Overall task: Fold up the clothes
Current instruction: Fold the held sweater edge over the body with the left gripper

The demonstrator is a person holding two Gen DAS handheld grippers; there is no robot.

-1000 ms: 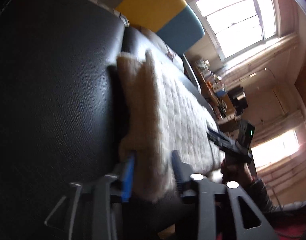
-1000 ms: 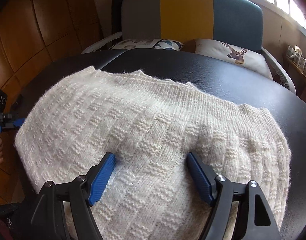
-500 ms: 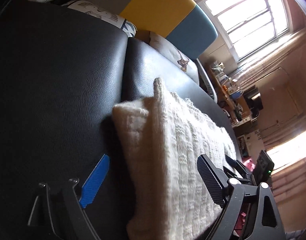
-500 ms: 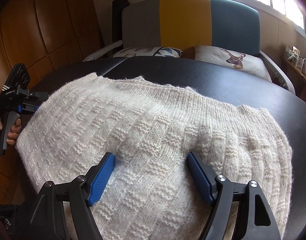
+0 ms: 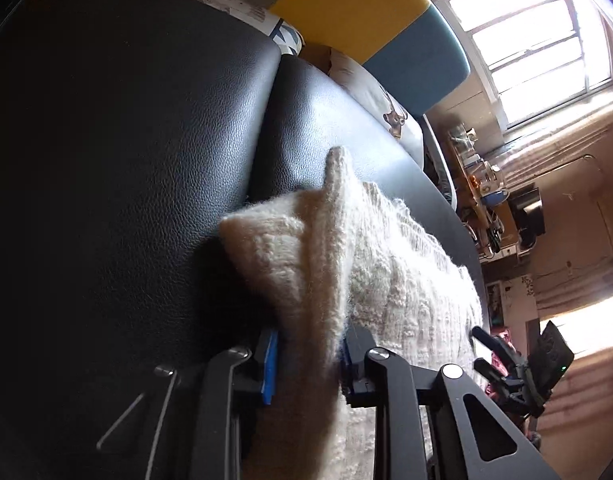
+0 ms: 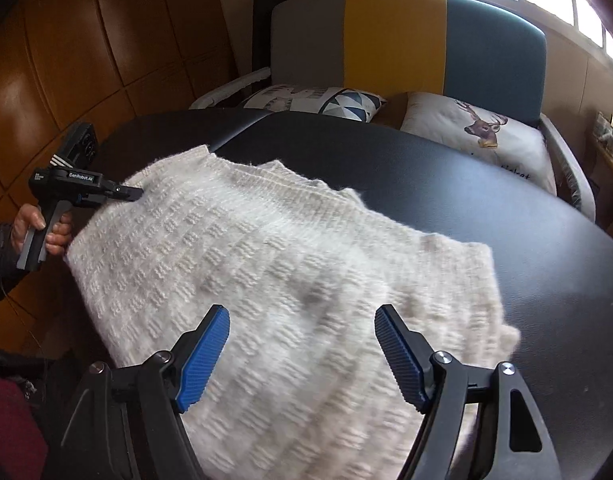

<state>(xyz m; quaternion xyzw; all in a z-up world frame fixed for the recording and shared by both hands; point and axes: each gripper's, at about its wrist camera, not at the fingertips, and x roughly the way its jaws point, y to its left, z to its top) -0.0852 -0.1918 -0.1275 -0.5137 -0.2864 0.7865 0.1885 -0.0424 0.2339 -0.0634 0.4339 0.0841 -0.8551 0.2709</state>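
Sweater (image 6: 274, 264): cream, chunky knit, lying folded on the black table (image 6: 486, 200), spread from its left edge across the near half; the top layer's ribbed edge runs along the far side.
Sweater corner: the left end is pinched up into a ridge (image 5: 306, 280) that stands off the tabletop.
Left gripper (image 5: 306, 354): fingers closed tight on that corner, a fold of knit squeezed between the blue pads; in the right wrist view it (image 6: 122, 194) sits at the sweater's left edge, held by a hand (image 6: 42, 228) in a dark sleeve.
Right gripper (image 6: 302, 354): jaws spread wide, holding nothing, hovering over the near part of the sweater with the knit showing between the blue pads (image 6: 204, 356).
Table: black leather-look top with a seam (image 5: 266, 120) running away from the sweater.
Beyond: a sofa (image 6: 394, 40) with grey, yellow and teal back panels, and a deer cushion (image 6: 482, 136) beside a triangle-print cushion (image 6: 318, 100).
Left wall: brown wooden panels (image 6: 86, 60).
Window (image 5: 538, 40): bright.
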